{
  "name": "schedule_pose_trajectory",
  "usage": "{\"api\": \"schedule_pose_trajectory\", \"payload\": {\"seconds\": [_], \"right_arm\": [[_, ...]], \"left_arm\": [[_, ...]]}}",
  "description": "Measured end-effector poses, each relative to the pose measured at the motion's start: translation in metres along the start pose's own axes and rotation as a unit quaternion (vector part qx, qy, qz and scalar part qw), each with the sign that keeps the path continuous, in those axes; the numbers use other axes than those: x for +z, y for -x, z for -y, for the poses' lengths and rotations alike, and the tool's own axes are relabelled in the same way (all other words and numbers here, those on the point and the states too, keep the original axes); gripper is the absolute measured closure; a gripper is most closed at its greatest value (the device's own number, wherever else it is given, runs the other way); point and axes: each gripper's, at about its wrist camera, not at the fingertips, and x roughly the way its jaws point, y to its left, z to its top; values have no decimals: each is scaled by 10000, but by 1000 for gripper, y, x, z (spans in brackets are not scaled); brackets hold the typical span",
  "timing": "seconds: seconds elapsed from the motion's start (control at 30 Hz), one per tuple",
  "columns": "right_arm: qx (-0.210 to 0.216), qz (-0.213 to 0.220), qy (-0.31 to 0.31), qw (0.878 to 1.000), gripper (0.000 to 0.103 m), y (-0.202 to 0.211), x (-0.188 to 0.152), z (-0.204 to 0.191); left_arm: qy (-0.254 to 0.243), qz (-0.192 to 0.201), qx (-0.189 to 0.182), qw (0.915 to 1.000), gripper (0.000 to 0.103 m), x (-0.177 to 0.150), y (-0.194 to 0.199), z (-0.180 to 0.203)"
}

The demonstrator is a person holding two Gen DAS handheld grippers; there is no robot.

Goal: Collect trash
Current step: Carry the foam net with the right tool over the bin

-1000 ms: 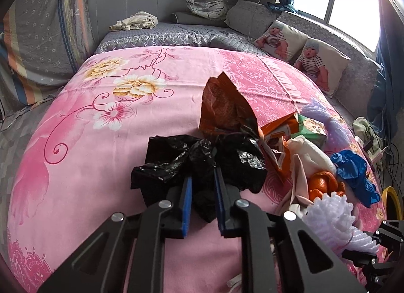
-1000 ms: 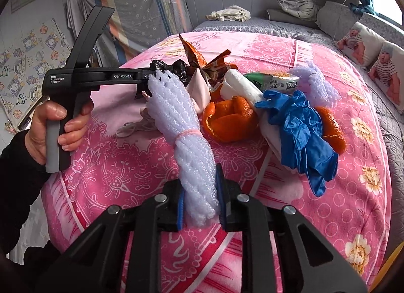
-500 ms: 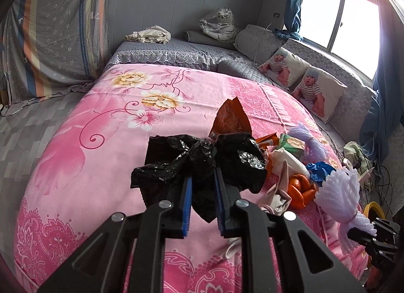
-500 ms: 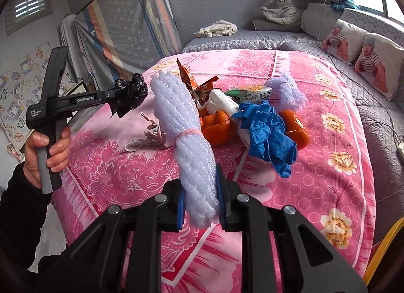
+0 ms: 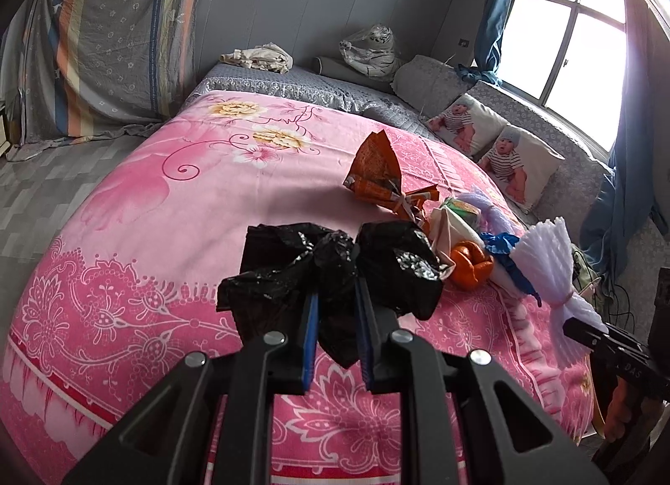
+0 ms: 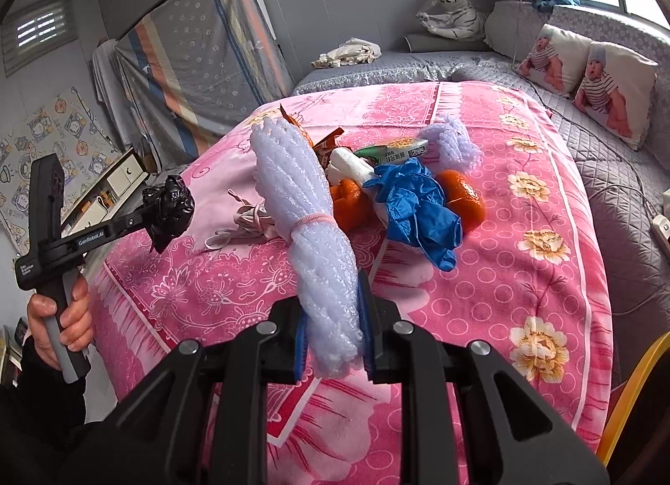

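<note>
While crumpled, black bag (image 5: 335,271) in left gripper (image 5: 337,317) | contents perhaps none

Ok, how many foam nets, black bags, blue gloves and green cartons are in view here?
Foam net: 2
Black bag: 1
Blue glove: 1
Green carton: 1
Total: 5

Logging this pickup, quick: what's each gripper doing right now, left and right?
Left gripper: shut on the crumpled black plastic bag.
Right gripper: shut on the white foam fruit net.
</note>
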Motion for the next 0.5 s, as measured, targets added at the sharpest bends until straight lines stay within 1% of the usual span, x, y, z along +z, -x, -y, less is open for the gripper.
{"api": "schedule_pose_trajectory", "payload": {"seconds": [0.17,0.5], "right_arm": [[-37,-42,-48,10000,84,-1,-1,4],[-161,-16,-80,9998,84,1,1,7]], "left_arm": [[18,-7,-190,9998,88,-8,6,8],[-116,-200,-358,9991,88,-12,-4,27]]}}
